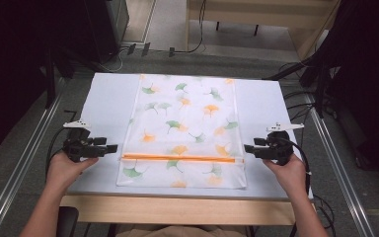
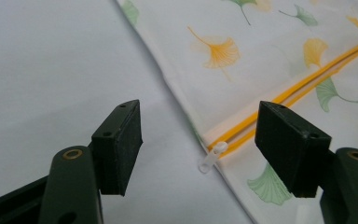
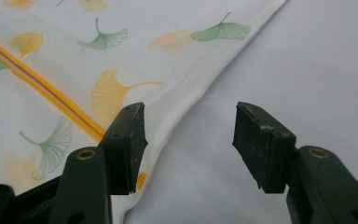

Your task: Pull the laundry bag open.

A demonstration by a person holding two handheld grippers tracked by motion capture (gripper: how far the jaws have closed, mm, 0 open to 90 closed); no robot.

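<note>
A white cloth bag (image 1: pixel 185 131) printed with green and orange ginkgo leaves lies flat on the white table top (image 1: pixel 106 106). An orange zipper (image 1: pixel 180 158) runs across it near the front edge. My left gripper (image 1: pixel 114 147) sits just left of the bag, open, nothing between its pads. In the left gripper view the white zipper pull (image 2: pixel 212 157) lies on the table between the jaws at the zipper's (image 2: pixel 303 86) end. My right gripper (image 1: pixel 247 147) stands open at the bag's right edge. The right gripper view has the bag's hem (image 3: pixel 186 109) running between its jaws.
Bare white table lies on both sides of the bag. The wooden table edge (image 1: pixel 177 210) runs along the front. Metal rails (image 1: pixel 27 158) flank the table, with cables (image 1: pixel 296 101) on the floor at right and behind.
</note>
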